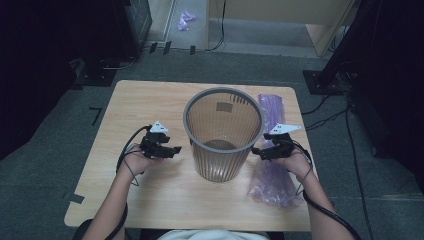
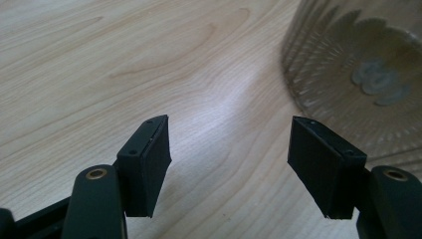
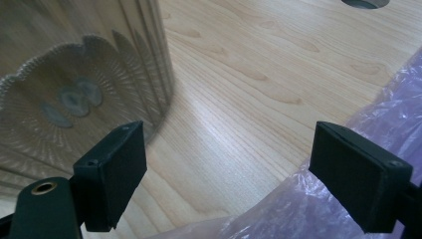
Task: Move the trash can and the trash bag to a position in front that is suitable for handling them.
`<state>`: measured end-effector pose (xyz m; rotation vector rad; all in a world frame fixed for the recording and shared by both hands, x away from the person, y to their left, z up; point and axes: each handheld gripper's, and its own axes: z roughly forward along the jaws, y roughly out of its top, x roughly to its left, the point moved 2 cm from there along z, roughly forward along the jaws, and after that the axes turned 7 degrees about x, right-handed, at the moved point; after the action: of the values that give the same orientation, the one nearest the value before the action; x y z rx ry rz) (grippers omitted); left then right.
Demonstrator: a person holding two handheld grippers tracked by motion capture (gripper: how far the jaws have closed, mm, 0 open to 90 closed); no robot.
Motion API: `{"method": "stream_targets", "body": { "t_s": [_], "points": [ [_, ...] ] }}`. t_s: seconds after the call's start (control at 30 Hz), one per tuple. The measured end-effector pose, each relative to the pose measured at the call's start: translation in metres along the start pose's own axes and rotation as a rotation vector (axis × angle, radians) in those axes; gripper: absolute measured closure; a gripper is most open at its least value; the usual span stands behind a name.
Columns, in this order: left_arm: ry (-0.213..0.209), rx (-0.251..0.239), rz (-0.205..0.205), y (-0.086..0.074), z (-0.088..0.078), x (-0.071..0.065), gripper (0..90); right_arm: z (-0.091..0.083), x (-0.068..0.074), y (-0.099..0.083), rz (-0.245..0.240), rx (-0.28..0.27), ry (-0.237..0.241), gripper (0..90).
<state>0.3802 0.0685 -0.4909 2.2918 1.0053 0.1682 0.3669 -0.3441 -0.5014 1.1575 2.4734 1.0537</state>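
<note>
where the forearms come in from the near edge of the worktop (image 1: 150, 200), the left claw (image 1: 172, 149) hovers with jaws apart and nothing between them, just left of the ribbed bin (image 1: 222, 135). the right claw (image 1: 256, 150) is also spread and empty, just right of the bin, above a purple plastic bag (image 1: 272, 180) lying along the worktop's right side. the bin stands upright between both claws, mid-worktop. farther off lies grey floor (image 1: 250, 65).
</note>
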Motion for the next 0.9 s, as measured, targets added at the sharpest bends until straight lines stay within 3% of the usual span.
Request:
{"method": "stream_targets", "body": {
  "t_s": [0.33,0.5,0.67,0.9],
  "points": [
    [-0.037,-0.002,0.023,0.005,-0.007,-0.012,30.1,-0.008,0.01,0.004,0.009,-0.002,0.018,15.3],
    [-0.082,-0.001,-0.01,0.01,-0.011,-0.017,29.9,-0.01,0.015,0.006,0.023,0.013,0.028,15.8],
    [-0.085,0.001,0.024,0.012,-0.013,-0.022,30.0,-0.013,0.019,0.007,0.021,0.012,0.052,21.0],
    [-0.103,-0.003,0.03,0.016,-0.017,-0.028,31.4,-0.018,0.027,0.009,0.016,0.002,0.051,23.7]
  ]
}}
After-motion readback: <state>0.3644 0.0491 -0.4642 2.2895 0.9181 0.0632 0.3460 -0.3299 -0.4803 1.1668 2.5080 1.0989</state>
